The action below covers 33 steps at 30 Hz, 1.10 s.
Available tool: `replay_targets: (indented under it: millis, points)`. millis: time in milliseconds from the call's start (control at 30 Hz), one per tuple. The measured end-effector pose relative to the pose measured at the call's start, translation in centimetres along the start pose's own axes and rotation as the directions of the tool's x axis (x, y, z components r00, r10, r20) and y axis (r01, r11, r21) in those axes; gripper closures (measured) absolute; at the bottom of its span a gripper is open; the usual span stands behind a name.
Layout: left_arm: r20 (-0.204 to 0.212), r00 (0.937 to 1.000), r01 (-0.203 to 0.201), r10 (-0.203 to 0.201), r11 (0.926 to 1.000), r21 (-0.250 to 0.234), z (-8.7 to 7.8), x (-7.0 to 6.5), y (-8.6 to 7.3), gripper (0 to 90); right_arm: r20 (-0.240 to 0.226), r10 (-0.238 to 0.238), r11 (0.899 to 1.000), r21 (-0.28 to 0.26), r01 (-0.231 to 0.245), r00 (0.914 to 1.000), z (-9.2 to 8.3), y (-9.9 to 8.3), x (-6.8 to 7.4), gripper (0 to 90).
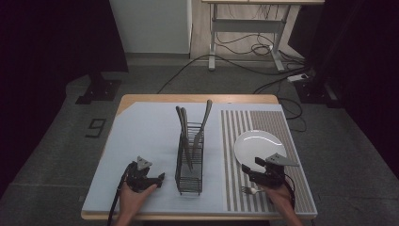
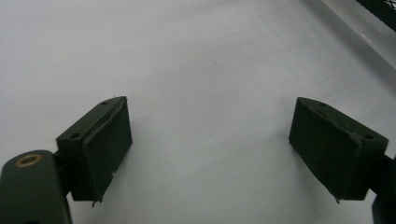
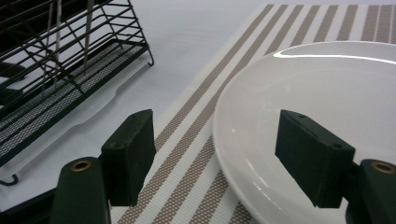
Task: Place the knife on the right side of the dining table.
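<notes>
Right gripper (image 1: 253,175) is hovering low over the striped mat (image 1: 235,141) with its jaws spread wide and nothing between them; in the right gripper view (image 3: 215,158) the near edge of the plate is sitting right in the gap, just under and ahead of the pads, untouched. Left gripper (image 1: 157,181) is likewise standing released, its jaws wide apart over bare mat in the left gripper view (image 2: 210,149), with nothing in its grasp.

Spreading under both grippers is the pale blue mat (image 1: 146,136), covering most of the table (image 1: 141,99); the striped mat is lying beneath the right gripper and running away ahead of it. Between the two grippers, to the right of the left one and to the left of the right one, the wire rack (image 1: 189,162) is standing, seen off to the upper left in the right gripper view (image 3: 70,70). Directly ahead of the right gripper the white plate (image 1: 259,143) is resting on the striped mat. Several pieces of cutlery (image 1: 188,132) are leaning upright in the rack, handles up. Smallest, a fork (image 1: 248,190) is lying on the striped mat just behind and below the right gripper's jaws, close beside the hand.
</notes>
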<state>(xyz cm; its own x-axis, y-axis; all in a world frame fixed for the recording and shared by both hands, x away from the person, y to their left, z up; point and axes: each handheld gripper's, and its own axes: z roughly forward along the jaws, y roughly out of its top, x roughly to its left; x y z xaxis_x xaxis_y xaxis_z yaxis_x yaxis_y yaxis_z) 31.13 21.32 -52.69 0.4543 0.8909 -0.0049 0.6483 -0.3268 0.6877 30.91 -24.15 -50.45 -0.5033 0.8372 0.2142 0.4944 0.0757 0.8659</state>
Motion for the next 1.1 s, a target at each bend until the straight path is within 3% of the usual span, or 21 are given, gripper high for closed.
replay_targets:
  millis: [167, 400, 833, 1100]
  points:
    - [-0.001, 1.0, -0.001, 0.001, 1.0, -0.001, 0.0, 0.0, 0.0, 13.1, 0.003, 0.011, 1.0, -0.006, -0.011, 0.9999, -0.1, 0.0, -0.5, 27.9]
    - [-0.002, 1.0, -0.004, 0.004, 1.0, -0.003, 0.0, 0.0, 0.0, 13.4, -0.003, 0.002, 1.0, -0.021, -0.002, 1.0, 0.0, 0.7, 0.2, 28.2]
    - [0.001, 1.0, -0.002, 0.002, 1.0, 0.0, 0.0, 0.0, 0.0, 13.3, -0.053, 0.013, 0.997, -0.073, -0.017, 0.9985, 1.2, 4.6, 1.5, 29.3]
    - [0.002, 1.0, -0.003, 0.003, 1.0, 0.002, 0.0, 0.0, 0.0, 13.2, -0.08, -0.013, 0.995, -0.104, 0.004, 0.9967, 2.9, 7.0, 2.3, 32.2]
